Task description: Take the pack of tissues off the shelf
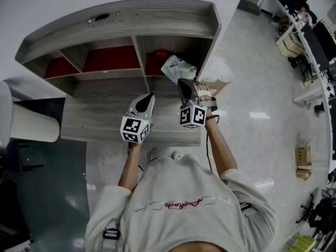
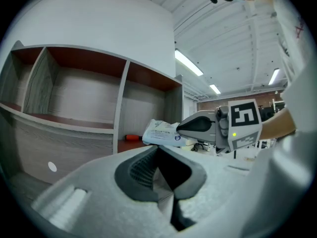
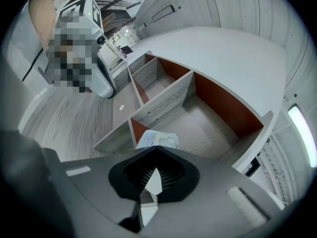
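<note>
Head view, right hand: what are the fingers doing?

Clenched. The right gripper (image 1: 181,81) pinches one end of the pack of tissues (image 1: 177,67) between its dark fingers. The right gripper view shows them closed tight on the wrapper's edge.

Where is the pack?

In the air at the mouth of the right-hand compartment of the shelf (image 1: 131,20), tilted, with its free end toward the opening. A small red thing (image 1: 161,52) lies deeper in that compartment, apart from the pack.

And the left gripper (image 1: 150,95)?

Its pale fingers are pressed together on nothing. It hangs over the counter (image 1: 100,117), just beside the right gripper and short of the shelf.

Any writing?

The pack's white wrapper carries blue print and a round blue mark, too small to read. Each gripper's cube bears black-and-white square markers. Red script runs across the chest of the person's shirt (image 1: 182,205), but I cannot make out the word.
</note>
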Motion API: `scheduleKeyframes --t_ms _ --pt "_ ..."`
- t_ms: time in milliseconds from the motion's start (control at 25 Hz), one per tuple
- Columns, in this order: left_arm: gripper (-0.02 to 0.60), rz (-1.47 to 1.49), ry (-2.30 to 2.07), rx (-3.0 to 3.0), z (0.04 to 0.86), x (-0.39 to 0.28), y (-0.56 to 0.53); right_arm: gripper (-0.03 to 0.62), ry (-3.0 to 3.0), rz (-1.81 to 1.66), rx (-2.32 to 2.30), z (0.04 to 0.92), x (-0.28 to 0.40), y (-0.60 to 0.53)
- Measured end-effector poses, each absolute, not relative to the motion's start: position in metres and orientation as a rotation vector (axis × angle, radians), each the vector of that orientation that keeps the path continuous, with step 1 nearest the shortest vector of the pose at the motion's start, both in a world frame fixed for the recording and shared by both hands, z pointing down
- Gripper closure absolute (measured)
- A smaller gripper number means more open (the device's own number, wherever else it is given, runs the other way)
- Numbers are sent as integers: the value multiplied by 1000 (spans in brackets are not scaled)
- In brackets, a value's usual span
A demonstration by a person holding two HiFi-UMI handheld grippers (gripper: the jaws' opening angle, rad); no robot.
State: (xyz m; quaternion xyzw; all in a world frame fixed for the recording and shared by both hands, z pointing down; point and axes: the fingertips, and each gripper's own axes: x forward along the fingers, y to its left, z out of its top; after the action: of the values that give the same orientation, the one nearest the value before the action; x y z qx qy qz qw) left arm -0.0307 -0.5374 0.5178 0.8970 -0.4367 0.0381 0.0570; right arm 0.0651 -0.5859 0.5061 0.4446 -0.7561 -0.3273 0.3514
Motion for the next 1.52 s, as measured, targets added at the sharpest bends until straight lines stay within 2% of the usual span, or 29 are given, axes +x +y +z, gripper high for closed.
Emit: scheduleKeyframes --t_ms 800,1120,1520 --pt "581 139 -1386 2694 520 6 -471 586 -2011 -913 1066 509 81 -520" --pt "581 109 -1362 2707 518 -3 -458 586 -1981 -917 1070 509 71 -505" --pt "581 45 -1318 2719 517 -53 -427 586 -1903 -925 1099 503 33 -470"
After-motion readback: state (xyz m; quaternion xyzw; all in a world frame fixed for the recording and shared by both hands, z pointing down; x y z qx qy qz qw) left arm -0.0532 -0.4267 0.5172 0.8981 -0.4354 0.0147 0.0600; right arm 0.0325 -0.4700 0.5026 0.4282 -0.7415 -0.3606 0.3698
